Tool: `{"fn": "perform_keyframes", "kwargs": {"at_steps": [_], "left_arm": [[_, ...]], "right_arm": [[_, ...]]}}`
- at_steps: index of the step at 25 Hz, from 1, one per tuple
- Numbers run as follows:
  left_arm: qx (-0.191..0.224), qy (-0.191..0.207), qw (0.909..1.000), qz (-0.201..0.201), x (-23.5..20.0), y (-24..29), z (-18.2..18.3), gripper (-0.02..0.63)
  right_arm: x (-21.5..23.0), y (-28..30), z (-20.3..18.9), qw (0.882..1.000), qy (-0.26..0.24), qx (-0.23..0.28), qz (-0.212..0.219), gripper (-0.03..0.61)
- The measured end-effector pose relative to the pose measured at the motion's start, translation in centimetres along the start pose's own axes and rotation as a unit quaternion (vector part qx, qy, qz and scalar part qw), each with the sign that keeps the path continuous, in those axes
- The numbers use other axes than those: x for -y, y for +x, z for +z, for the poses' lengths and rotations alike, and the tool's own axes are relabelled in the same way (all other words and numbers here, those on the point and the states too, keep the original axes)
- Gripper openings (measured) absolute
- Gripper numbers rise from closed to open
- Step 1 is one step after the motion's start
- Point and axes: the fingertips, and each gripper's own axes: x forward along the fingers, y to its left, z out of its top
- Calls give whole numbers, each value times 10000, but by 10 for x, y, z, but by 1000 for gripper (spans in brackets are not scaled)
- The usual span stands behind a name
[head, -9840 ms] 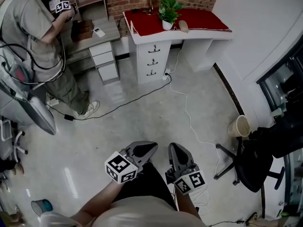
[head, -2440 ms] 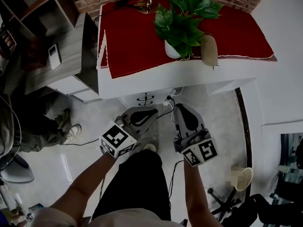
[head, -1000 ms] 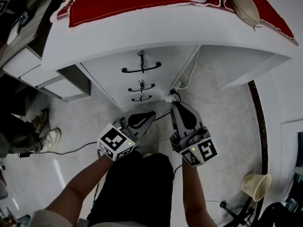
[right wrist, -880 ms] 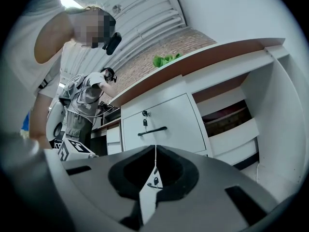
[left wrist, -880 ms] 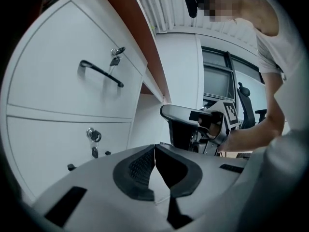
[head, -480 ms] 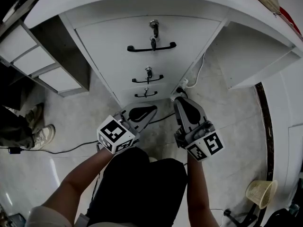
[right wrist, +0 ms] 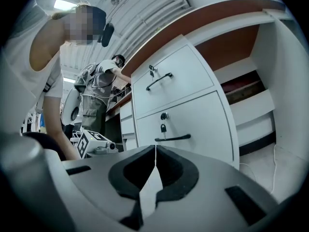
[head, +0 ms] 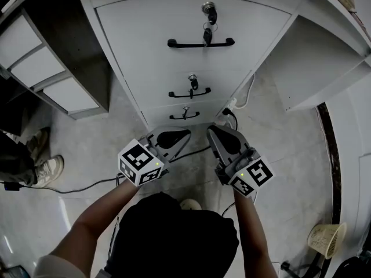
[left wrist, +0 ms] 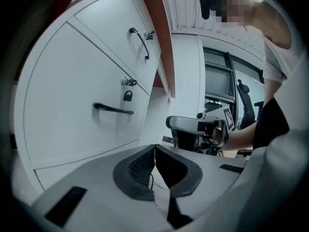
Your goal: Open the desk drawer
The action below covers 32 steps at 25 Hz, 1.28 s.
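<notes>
Ahead of the left gripper (head: 185, 134) and right gripper (head: 212, 130) — both closed, empty — stands the desk drawer (head: 162, 81).

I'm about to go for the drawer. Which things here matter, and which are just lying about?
For the job:
desk drawers
top handle
middle handle
left claw, shut and empty
right claw, shut and empty

Lying about:
wicker bin
grey side drawers
bystander's shoe
</notes>
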Motion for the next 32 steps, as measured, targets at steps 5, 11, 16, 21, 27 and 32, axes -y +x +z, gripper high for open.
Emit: {"fn": "perform_keyframes", "kwargs": {"at_steps": [5, 11, 16, 21, 27, 32], "left_arm": [[-75, -261, 9996, -48, -8, -1, -24, 11], [-38, -867, 9962, 67, -28, -2, -44, 11], [131, -1672, 9857, 145, -44, 1, -64, 11], [385, -2780, 9597, 126, -55, 3, -87, 11], [677, -3791, 9227, 162, -73, 6, -107, 11], [962, -4201, 9020, 234, -83, 10, -111, 14]], "right_arm": [[-8, 13, -34, 9994, 220, -179, 179, 17], [-4, 21, -62, 9980, 450, -374, 255, 18], [9, 24, -84, 9961, 740, -420, 218, 17], [14, 25, -115, 9903, 1152, -705, 318, 18], [20, 40, -145, 9773, 1913, -806, 417, 18], [35, 51, -162, 9566, 2841, -645, 121, 38]]}}
